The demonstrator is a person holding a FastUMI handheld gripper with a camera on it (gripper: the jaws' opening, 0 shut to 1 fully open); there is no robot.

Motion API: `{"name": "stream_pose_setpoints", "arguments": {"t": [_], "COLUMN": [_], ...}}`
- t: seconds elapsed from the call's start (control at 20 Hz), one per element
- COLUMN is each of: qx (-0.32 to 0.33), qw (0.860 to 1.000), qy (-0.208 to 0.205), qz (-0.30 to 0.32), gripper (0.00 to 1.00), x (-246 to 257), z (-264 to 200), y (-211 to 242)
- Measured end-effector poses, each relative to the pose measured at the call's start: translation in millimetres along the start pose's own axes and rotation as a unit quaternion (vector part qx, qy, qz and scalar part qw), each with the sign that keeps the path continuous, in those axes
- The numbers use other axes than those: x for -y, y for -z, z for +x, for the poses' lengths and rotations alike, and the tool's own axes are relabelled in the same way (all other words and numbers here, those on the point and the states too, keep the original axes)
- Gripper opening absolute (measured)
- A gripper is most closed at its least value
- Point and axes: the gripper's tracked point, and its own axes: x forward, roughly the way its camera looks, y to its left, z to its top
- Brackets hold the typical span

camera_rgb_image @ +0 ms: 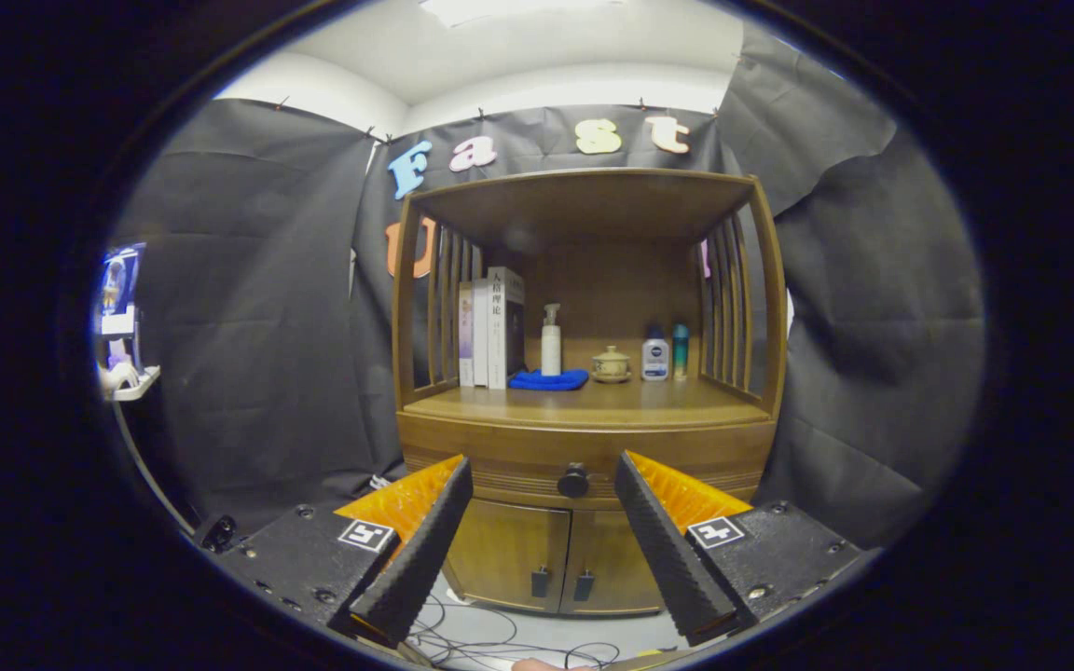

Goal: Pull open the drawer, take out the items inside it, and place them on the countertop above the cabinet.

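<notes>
Two fingers of the claw [543,494] stand spread wide and hold nothing, framing the dark round knob [572,481] of the drawer [500,454], which is shut — its contents are hidden. The knob lies beyond the fingertips, roughly centred in the gap. Above it the worktop [593,403] carries books [490,328], a pump bottle [551,340] on a blue cloth [548,379], a small lidded pot [611,364] and two bottles [666,352], with bare wood in front. To do this step well, I would keep the claw level, advance straight until the knob sits between the pads, pinch squarely — then draw back along the drawer's own line, not upward.
</notes>
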Motion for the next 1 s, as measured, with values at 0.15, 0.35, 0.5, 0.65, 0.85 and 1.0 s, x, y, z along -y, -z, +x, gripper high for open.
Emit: {"name": "stream_pose_setpoints", "arguments": {"t": [0.15,0.35,0.5,0.65,0.85,1.0], "qx": [-0.004,-0.018,-0.027,-0.034,-0.046,-0.059], "qw": [1.000,1.000,0.999,0.999,0.998,0.997], "qy": [0.008,0.021,0.026,0.033,0.044,0.050], "qz": [-0.001,-0.005,-0.008,-0.009,-0.001,-0.005], "gripper": [1.00,0.99,0.99,0.99,0.99,0.99], "x": [2,5,6,9,16,21], "z": [15,39,54,74,103,127], "y": [5,17,25,29,39,51]}}
